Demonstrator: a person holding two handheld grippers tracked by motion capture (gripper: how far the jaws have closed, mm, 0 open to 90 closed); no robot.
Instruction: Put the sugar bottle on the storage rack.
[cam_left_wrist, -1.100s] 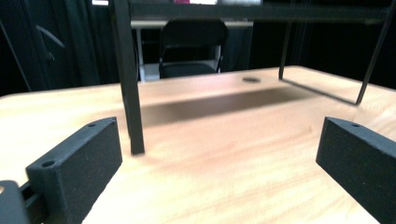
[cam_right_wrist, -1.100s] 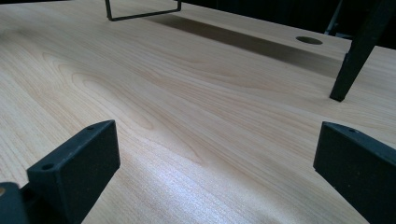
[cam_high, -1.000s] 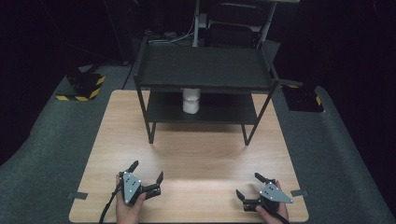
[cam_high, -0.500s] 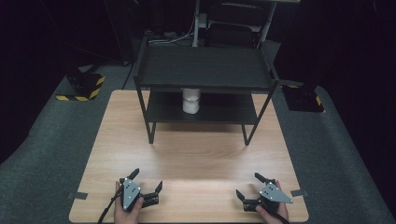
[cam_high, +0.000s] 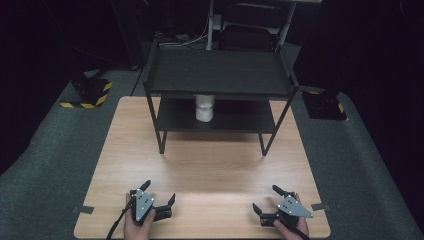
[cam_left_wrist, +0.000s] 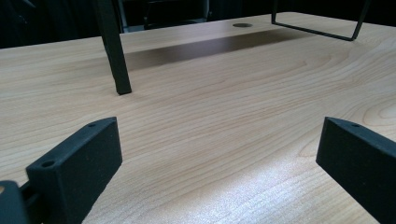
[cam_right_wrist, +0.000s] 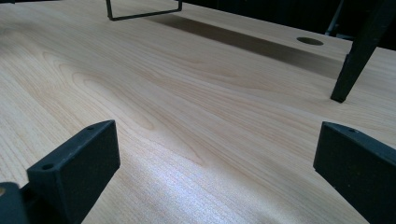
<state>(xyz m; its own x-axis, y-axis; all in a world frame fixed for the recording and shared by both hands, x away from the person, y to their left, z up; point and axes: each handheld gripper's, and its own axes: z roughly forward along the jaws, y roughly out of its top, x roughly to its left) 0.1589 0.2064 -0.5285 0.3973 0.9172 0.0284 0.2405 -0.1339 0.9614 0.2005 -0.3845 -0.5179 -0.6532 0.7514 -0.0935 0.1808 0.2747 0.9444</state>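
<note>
A black two-tier shelf rack stands at the far middle of the wooden table. On its lower shelf sits a white cup-like container. My left gripper rests open near the front left edge, held by a hand, nothing between its jaws. My right gripper rests open near the front right edge, also empty. In the left gripper view my left gripper faces bare wood and a rack leg. In the right gripper view my right gripper faces bare wood and another rack leg.
Grey carpet surrounds the table. Yellow-black striped blocks lie on the floor at the left, and a dark block lies at the right. Tape tabs mark the table's front corners. A round hole pierces the tabletop near the rack.
My left gripper has drawn back a little toward the table's front edge and stays open. The right gripper has not moved.
</note>
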